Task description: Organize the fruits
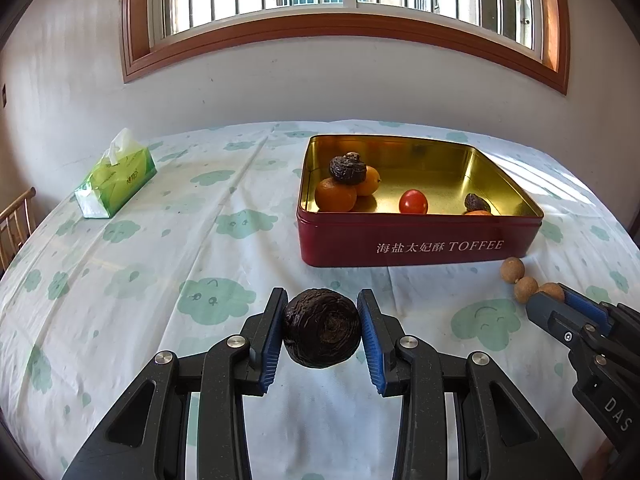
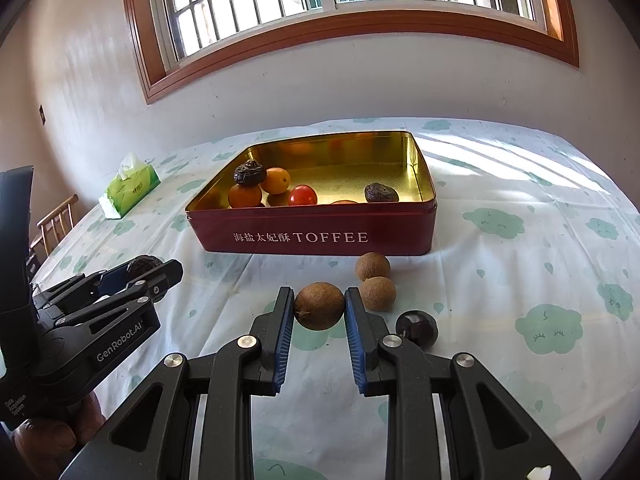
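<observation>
while the left tongs (image 1: 322,330) clamp a dark wrinkled fruit (image 1: 322,328), the right tongs (image 2: 319,307) clamp a brown longan (image 2: 319,306), the red tin (image 2: 320,236) beyond both.

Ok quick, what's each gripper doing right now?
Left gripper: closed on the dark wrinkly fruit.
Right gripper: closed on a brown round fruit.

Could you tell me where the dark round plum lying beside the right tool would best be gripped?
Grip the dark plum across its widest middle, coming from above and the near side. It is smooth and round, so off-centre pads would likely slip; a tan fruit crowds its far left.
</observation>
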The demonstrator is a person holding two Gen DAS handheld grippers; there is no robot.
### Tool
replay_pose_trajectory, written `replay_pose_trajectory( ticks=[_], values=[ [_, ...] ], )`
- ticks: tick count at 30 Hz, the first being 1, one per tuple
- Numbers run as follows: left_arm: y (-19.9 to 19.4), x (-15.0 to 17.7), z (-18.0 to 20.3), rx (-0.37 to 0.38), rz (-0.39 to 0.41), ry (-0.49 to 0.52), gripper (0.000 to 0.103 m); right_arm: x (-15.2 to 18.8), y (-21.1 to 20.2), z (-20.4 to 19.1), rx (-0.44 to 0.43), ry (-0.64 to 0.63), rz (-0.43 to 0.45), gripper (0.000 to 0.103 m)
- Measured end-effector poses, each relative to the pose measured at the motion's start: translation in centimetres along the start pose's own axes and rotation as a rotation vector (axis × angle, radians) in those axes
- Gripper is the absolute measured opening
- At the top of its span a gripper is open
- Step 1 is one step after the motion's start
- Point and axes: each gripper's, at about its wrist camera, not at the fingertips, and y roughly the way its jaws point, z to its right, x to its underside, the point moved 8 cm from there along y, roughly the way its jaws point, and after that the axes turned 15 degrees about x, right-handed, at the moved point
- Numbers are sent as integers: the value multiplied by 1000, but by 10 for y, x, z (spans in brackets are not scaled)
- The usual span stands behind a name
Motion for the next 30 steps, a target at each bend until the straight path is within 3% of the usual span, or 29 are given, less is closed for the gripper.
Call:
replay_pose_trajectory(
  ticks=[30],
  values=[
    [-2, 0, -3, -4, 3, -7, 37, 0, -1, -2, 1, -7, 3, 23]
  ],
)
